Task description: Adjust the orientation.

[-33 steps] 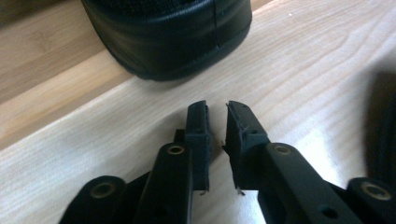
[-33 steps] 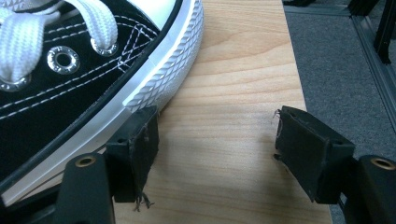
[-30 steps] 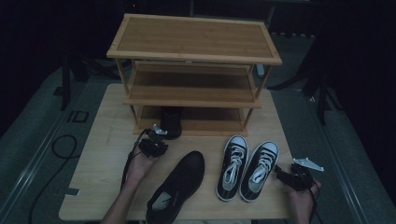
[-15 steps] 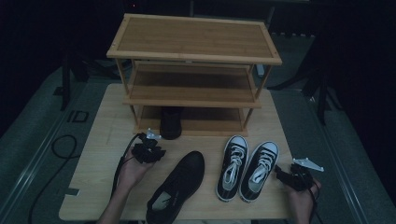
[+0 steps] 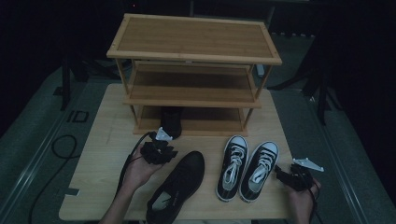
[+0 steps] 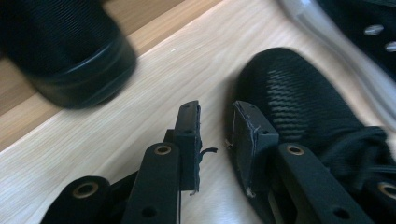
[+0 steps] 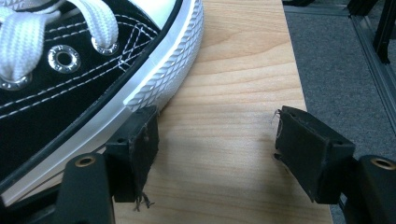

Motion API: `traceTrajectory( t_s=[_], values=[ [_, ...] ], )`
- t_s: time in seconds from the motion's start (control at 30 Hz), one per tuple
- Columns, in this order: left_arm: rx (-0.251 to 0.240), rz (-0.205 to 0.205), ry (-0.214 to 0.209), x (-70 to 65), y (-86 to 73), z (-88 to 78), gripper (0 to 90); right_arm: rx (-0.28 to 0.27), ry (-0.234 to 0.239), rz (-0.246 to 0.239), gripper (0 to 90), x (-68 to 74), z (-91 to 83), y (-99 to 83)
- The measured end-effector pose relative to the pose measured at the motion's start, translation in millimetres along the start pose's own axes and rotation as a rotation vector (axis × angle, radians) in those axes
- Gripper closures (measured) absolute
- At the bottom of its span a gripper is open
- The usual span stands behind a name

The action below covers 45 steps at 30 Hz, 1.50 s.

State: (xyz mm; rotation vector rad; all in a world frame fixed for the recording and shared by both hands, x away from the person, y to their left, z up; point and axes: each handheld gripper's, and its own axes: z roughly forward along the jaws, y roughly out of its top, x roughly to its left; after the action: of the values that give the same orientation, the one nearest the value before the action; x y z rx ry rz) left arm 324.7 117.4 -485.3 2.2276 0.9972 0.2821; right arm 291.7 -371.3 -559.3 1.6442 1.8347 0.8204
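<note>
Left gripper [image 5: 159, 150] hovers above the counter [image 5: 102, 154], its jaws parted with nothing between them; they have just been opening. At its 4 o'clock in the high view lies the black shoe [image 5: 180, 184], toe close beside the gripper. At its 12 o'clock a second black shoe [image 5: 171, 122] sits on the bottom level of the shoe rack [image 5: 194, 46]. Right gripper [image 5: 293, 177] rests spread wide, one pad against the sneaker's [image 5: 258, 170] white sole.

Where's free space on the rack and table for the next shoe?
The rack's top shelf and middle shelf are bare. The bottom shelf is free right of the black shoe. The table's left strip is clear. It is crowded in front, around the loose black shoe and sneakers.
</note>
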Motion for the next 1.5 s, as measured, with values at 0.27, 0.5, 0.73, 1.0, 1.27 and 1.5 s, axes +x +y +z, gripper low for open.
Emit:
traceTrajectory(
  t_s=[0.27, 0.5, 0.73, 1.0, 1.27, 1.5],
  values=[
    [0.012, 0.033, -0.079, -17.6, 8.5, -12.0, 71.8, 0.000, 0.000, 0.000, 29.6, 0.0, 0.0, 0.0],
    [0.032, 0.068, -0.108, -28.2, 6.6, -24.0, 71.6, 0.000, 0.000, 0.000, 29.6, 0.0, 0.0, 0.0],
    [0.057, 0.073, -0.132, -31.0, 1.6, -39.5, 73.0, 0.000, 0.000, 0.000, 29.6, 0.0, 0.0, 0.0],
    [0.081, 0.087, -0.137, -37.2, -5.4, -60.0, 71.0, 0.000, 0.000, 0.000, 29.7, 0.0, 0.0, 0.0],
    [0.090, 0.105, -0.145, -43.4, -14.0, -78.8, 66.3, 0.000, 0.000, 0.000, 29.7, 0.1, -0.1, -0.1],
    [0.104, 0.126, -0.169, -50.5, -19.4, -80.3, 62.8, 0.001, -0.001, 0.000, 29.7, 0.2, -0.1, -0.1]
  ],
)
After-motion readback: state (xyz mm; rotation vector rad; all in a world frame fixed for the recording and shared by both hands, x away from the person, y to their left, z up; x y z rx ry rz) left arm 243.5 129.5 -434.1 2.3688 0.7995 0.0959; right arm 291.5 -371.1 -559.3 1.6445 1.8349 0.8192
